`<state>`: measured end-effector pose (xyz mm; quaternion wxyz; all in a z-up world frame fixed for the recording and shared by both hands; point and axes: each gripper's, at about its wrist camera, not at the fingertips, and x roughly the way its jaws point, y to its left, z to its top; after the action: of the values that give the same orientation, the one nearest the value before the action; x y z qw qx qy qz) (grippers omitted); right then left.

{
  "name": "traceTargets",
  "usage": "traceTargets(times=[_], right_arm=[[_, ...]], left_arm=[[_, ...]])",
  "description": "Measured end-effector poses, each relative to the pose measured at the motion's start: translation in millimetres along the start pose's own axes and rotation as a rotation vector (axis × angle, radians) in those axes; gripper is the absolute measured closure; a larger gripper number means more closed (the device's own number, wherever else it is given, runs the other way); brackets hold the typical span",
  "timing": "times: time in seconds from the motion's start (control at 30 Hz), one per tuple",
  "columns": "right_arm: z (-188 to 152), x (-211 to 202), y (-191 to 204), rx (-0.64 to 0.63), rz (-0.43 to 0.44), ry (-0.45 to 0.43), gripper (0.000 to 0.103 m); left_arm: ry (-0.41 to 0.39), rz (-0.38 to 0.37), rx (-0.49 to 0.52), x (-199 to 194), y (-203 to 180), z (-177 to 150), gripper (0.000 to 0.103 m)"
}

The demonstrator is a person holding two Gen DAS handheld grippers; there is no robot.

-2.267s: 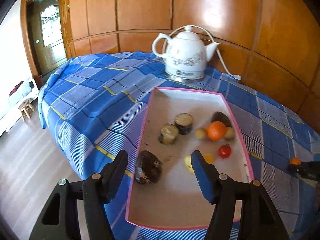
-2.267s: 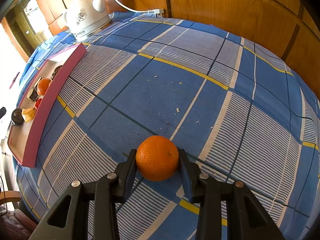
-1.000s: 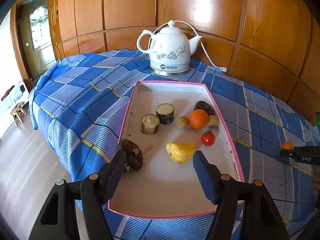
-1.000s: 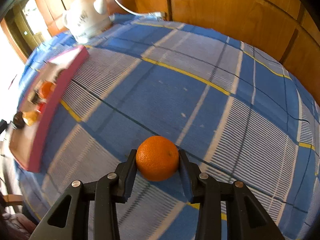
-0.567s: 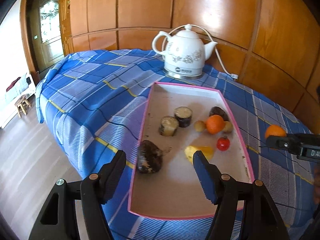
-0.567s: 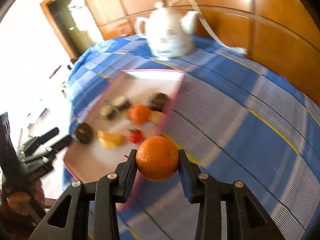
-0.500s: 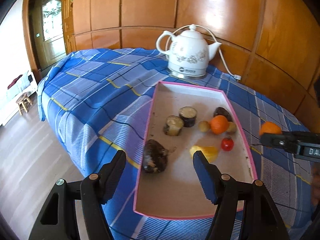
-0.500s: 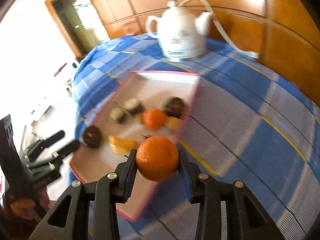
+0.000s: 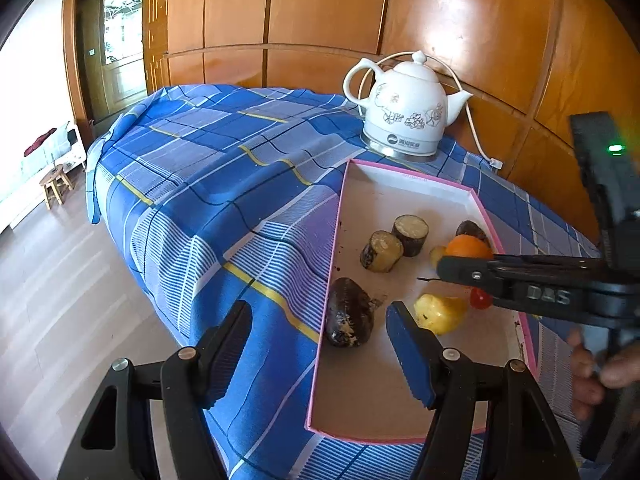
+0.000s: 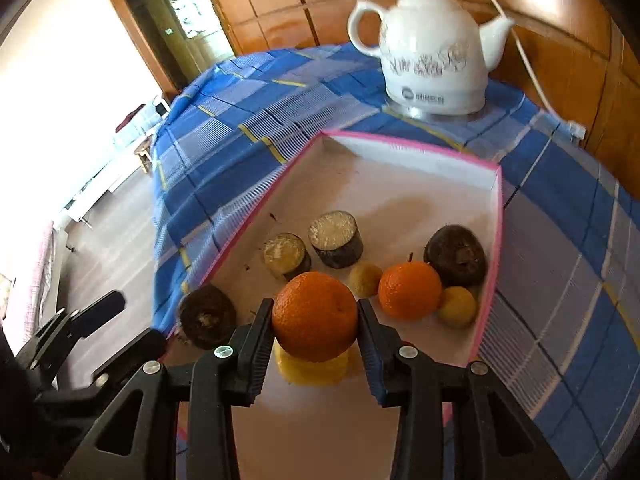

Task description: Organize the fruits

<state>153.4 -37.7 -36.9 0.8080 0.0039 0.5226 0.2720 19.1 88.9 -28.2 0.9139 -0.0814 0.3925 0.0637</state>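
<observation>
Between the pads of our right gripper (image 10: 316, 322) sits an orange (image 10: 315, 316), clamped on both sides and hanging over the pink-rimmed tray (image 10: 497, 216). The jaws have just eased open a touch, yet the pads still press the fruit. Directly under it lies a yellow fruit (image 10: 312, 368), and we cannot tell whether the two touch.

Beyond it in the tray rests a second orange (image 10: 410, 290), flanked by two small yellowish fruits (image 10: 457, 306), with a dark round fruit (image 10: 456, 256) behind, close to the tray's right wall. Two cut stumps with dark skin and pale faces (image 10: 336, 238) stand side by side near the middle. Another dark fruit (image 10: 206, 316) lies by the left wall. From the left wrist view a small red fruit (image 9: 480, 300) peeks out under the right gripper's arm, which bears the white letters "DAS".

Our left gripper (image 9: 318, 344) hangs with its jaws apart and nothing between them, over the tray's near left edge. A hand (image 9: 600, 376) shows at the right border of that view.

Behind the tray a white electric kettle (image 10: 434, 44) with a grey flower pattern stands on its metal base; a round logo and small characters are printed low on its body, too small for us to read. Its white cord (image 10: 532, 68) runs to the wood-panelled wall (image 9: 320, 12). Everything rests on a blue checked cloth (image 9: 224, 184).
</observation>
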Motion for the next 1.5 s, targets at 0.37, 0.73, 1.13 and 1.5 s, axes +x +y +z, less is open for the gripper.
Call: traceTargets(times=[0.37,0.73,1.13,1.5], right_arm=[[-9.7,-3.5,-9.8,0.033,0.012,-0.014,0.060],[-33.8,-32.2,1.2,-0.027,0.002,-0.044,0.066],[-55.4,-56.0,-14.6,0.040,-0.028,-0.092,0.066],[-75.6,-76.9,-17.2,0.078,-0.098,-0.157,0.066]], left_arm=[[0.027,0.032,0.014,9.4,0.4,-4.0,0.033],[0.047,0.081,0.082,26.9,-9.4,0.0,0.034],[0.003,0.065,0.128,34.1,-35.2,19.8,0.036],[-0.058,0.001,0.121,-2.1,-47.7,18.2,0.029]])
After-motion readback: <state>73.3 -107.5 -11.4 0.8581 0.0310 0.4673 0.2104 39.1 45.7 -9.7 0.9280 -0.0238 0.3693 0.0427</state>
